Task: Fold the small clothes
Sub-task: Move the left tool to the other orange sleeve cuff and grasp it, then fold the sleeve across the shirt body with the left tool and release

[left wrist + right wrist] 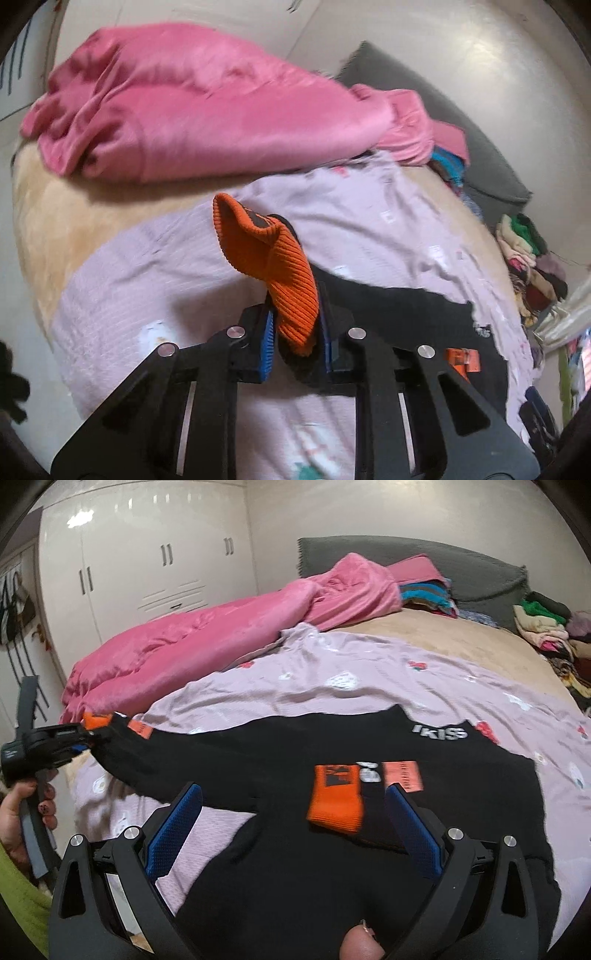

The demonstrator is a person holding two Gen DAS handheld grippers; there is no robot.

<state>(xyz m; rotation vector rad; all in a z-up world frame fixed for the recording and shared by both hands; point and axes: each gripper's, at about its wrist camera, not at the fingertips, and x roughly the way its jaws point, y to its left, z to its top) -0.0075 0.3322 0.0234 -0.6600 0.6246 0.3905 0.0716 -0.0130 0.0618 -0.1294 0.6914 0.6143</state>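
A black top with orange cuffs (295,753) lies spread on a lilac printed sheet (332,694) on the bed. My left gripper (297,325) is shut on one orange ribbed cuff (273,266), and the sleeve hangs lifted off the sheet. The right wrist view shows that left gripper (79,744) at the far left, held by a hand, with the sleeve stretched out from the body. My right gripper (293,787) hovers open over the top's lower part. The other orange cuff (336,801) lies folded on the chest between its blue pads (413,830), untouched.
A pink blanket (207,642) is bunched along the far left of the bed. A grey headboard (424,565) stands at the back, with a pile of mixed clothes (546,627) at the right. White wardrobe doors (147,565) stand behind the bed.
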